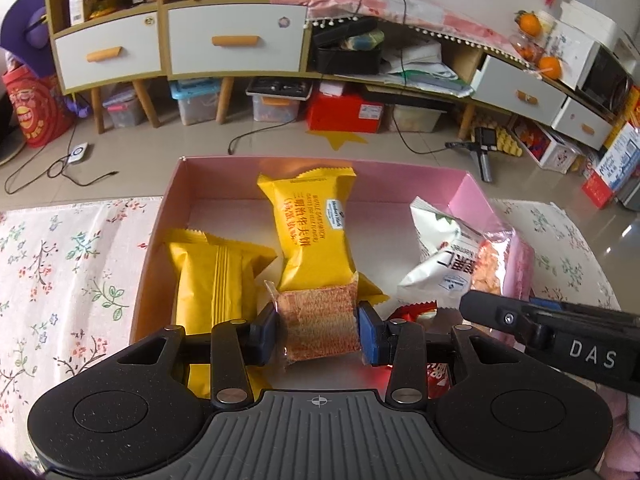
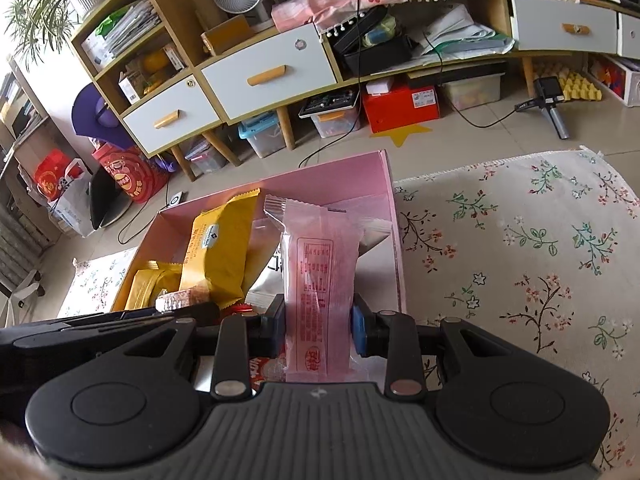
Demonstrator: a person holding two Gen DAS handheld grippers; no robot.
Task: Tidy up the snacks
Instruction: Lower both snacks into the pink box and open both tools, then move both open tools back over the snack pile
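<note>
An open pink box (image 1: pixel 472 196) stands on the floral tablecloth. Inside lie two yellow wafer packets (image 1: pixel 312 232) (image 1: pixel 216 280), a white snack bag (image 1: pixel 444 256) leaning on the right wall, and a red packet (image 1: pixel 412 314). My left gripper (image 1: pixel 318 330) is shut on a clear-wrapped orange snack bar (image 1: pixel 320 320), held low over the box's near part. In the right wrist view my right gripper (image 2: pixel 318 330) is shut on a long pink packet (image 2: pixel 318 280), held over the box's right side (image 2: pixel 390 184). The right gripper's body (image 1: pixel 560 340) shows beside the left one.
The floral tablecloth (image 2: pixel 520 260) spreads on both sides of the box. Beyond the table edge is tiled floor with cables, a yellow star sticker (image 1: pixel 340 138), storage bins and a red box (image 1: pixel 344 112) under a long cabinet with white drawers (image 1: pixel 236 40).
</note>
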